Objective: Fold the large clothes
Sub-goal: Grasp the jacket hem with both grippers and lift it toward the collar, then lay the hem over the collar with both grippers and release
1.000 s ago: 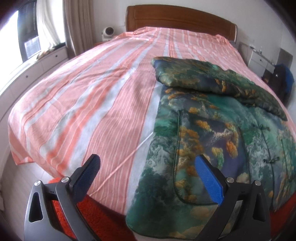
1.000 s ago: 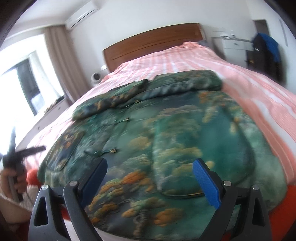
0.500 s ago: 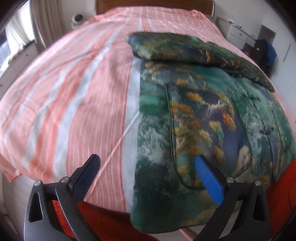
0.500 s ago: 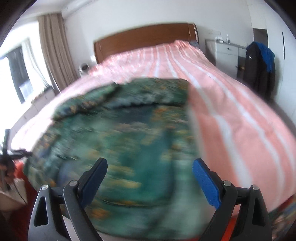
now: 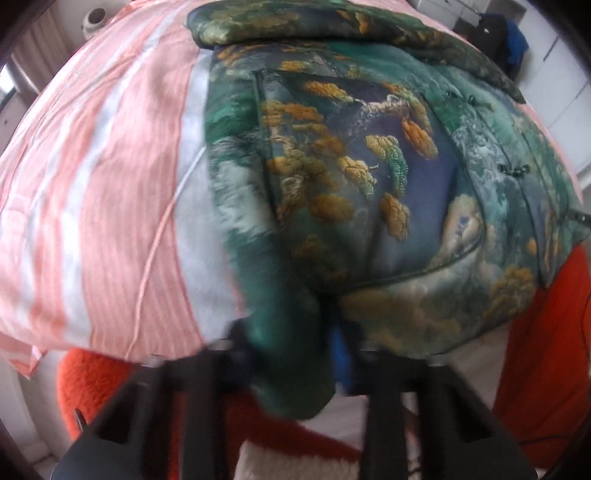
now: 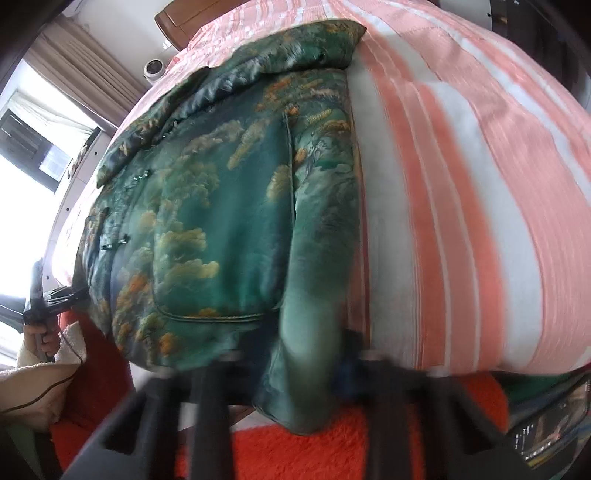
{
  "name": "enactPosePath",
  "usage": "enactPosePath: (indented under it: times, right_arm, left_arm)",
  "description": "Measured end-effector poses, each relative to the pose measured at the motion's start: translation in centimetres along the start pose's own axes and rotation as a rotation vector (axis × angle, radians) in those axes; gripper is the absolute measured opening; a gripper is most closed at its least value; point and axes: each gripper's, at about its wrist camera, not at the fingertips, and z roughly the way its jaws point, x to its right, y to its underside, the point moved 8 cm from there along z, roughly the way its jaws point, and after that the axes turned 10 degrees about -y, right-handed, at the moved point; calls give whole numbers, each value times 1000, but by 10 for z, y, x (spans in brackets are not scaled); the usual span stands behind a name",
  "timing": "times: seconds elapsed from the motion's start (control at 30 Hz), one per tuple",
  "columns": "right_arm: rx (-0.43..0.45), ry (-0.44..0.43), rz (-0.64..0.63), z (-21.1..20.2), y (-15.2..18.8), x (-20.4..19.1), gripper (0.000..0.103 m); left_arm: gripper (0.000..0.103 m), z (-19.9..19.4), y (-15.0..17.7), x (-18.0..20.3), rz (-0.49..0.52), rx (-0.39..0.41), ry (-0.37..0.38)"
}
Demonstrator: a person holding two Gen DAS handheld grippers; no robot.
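A padded green jacket (image 5: 369, 166) with a gold tree print lies flat on the pink striped bed sheet (image 5: 110, 166), its sleeve folded across the far end. My left gripper (image 5: 295, 350) is at the jacket's near left hem corner. Its jaws are closing, and a fold of green fabric is pinched between them. In the right wrist view the jacket (image 6: 221, 221) fills the left half. My right gripper (image 6: 310, 362) is at the near right hem corner, its jaws closing with a bunch of fabric squeezed between them. Both grippers are blurred.
Orange fleece (image 6: 332, 443) runs along the bed's near edge under both grippers. A hand (image 6: 40, 332) grips the left tool's handle at the left. Bare striped sheet (image 6: 461, 184) lies right of the jacket. The wooden headboard (image 6: 177, 18) and a window (image 6: 22, 147) lie beyond.
Both grippers dropped to the jacket's near hem and went from wide open to closed on its corners. The right one swung right, to the jacket's right edge.
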Motion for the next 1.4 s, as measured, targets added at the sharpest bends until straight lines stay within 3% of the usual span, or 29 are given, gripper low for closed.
enactPosePath:
  times: [0.1,0.2,0.3,0.37,0.47,0.5,0.53,0.57,0.6,0.63,0.67,0.77,0.87,0.97,1.0,1.07,1.1,1.13,1.2,1.23,1.3,1.4]
  right_arm:
    - [0,-71,39,-15,-2,-7,13]
    - [9,-159,78,-34,-17,-19,12]
    - [92,-259,82,-64,-63,-37,11]
    - [188,-308,73,-87,-114,-49,11]
    - [321,-271,19,-101,-201,-61,11]
    - [368,-256,8,-100,-231,-61,11]
    - [403,-250,8,-96,-256,-60,16]
    - [423,-242,26,-88,-278,-56,30]
    - [428,-230,55,-79,-293,-49,43]
    - [429,-209,95,-72,-303,-40,75]
    - [456,-162,127,-70,-309,-30,91]
    - [461,-114,125,-65,-314,-20,91]
    - [381,4,14,-47,-313,-15,91]
    - [299,56,-57,-17,-317,-14,91]
    - [286,66,-69,-7,-319,-16,91]
    - [271,106,-84,17,-327,-14,91]
    - [267,120,-79,25,-327,-12,89]
    - [254,130,-62,37,-329,-8,80]
    - [210,144,-32,56,-329,-1,43]
    - [208,195,-43,58,-331,1,13]
    - [247,228,-96,42,-335,-11,11]
    - [381,220,-194,-3,-354,-43,11]
  left_arm:
    - [11,-19,-3,-8,-65,-8,100]
    - [9,-50,-29,-21,-114,8,224]
    - [9,-89,-83,-32,-117,90,274]
    - [10,-116,-147,-41,-119,195,234]
    - [25,-131,-241,-53,-195,325,196]
    - [49,-128,-261,-56,-205,327,173]
    - [84,-122,-284,-61,-226,309,121]
    - [96,-117,-297,-66,-248,298,78]
    - [99,-115,-308,-74,-282,318,40]
    - [99,-113,-309,-79,-291,320,36]
    - [99,-109,-309,-80,-291,311,52]
    - [99,-83,-301,-90,-275,279,60]
    - [99,-37,-295,-91,-258,210,-20]
    - [98,2,-308,-85,-271,169,-62]
    - [96,16,-314,-82,-273,158,-81]
    - [73,31,-317,-73,-259,145,-83]
    - [33,38,-318,-66,-247,128,-51]
    - [12,41,-317,-62,-249,114,-45]
    - [8,30,-319,-61,-235,147,-87]
    - [7,16,-321,-59,-211,187,-96]
    - [7,-20,-331,-60,-185,286,-99]
    - [7,-59,-361,-62,-196,423,-113]
